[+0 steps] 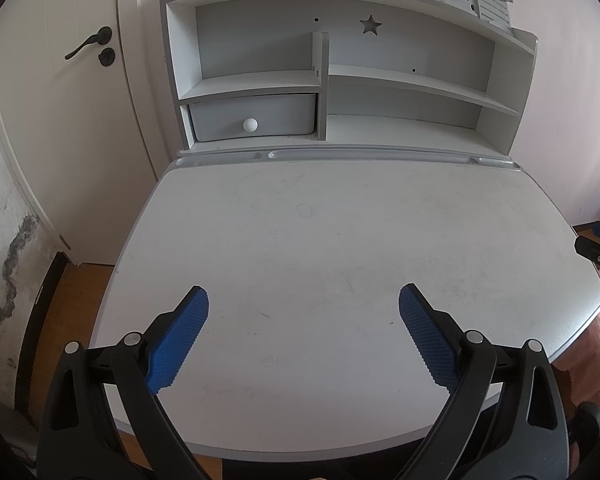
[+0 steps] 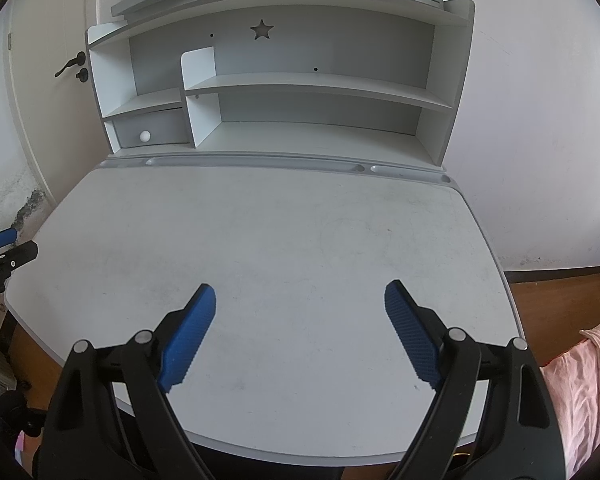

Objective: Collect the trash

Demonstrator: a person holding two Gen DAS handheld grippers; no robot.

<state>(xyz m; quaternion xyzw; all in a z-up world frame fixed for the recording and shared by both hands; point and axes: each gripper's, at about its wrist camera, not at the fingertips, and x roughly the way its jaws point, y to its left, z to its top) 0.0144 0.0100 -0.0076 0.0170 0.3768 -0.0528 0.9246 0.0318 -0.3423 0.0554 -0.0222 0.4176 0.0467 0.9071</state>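
Left gripper (image 1: pixel 303 334) over the near edge of the desk (image 1: pixel 340 232), fingers wide apart, nothing between the blue pads (image 1: pixel 178 340). Right gripper (image 2: pixel 300 332) the same: over the near edge, fingers spread wide, nothing held.

No trash visible anywhere: desk top bare from near edge to the pen groove (image 1: pixel 372 155) along the far edge, apart from faint scuffs and a ring mark. Shelves (image 2: pixel 300 80) at the back bare too; drawer (image 1: pixel 254 116) at the far left corner closed, white knob (image 1: pixel 250 124) facing out. So no bearing from fingers to a target, no long axis to line up with, and neither hand nearer to anything; cannot tell where the trash lies, probably outside both views or already gone.

Off the right edge, pink cloth (image 2: pixel 580 380) and wood floor; off the left, a door (image 1: pixel 60 120) with a dark handle.

Writing: small white lettering on the left gripper's body at the left border of the right view, too small to read. No brands or labels otherwise. Star cut-out (image 2: pixel 262 29) in the back panel.
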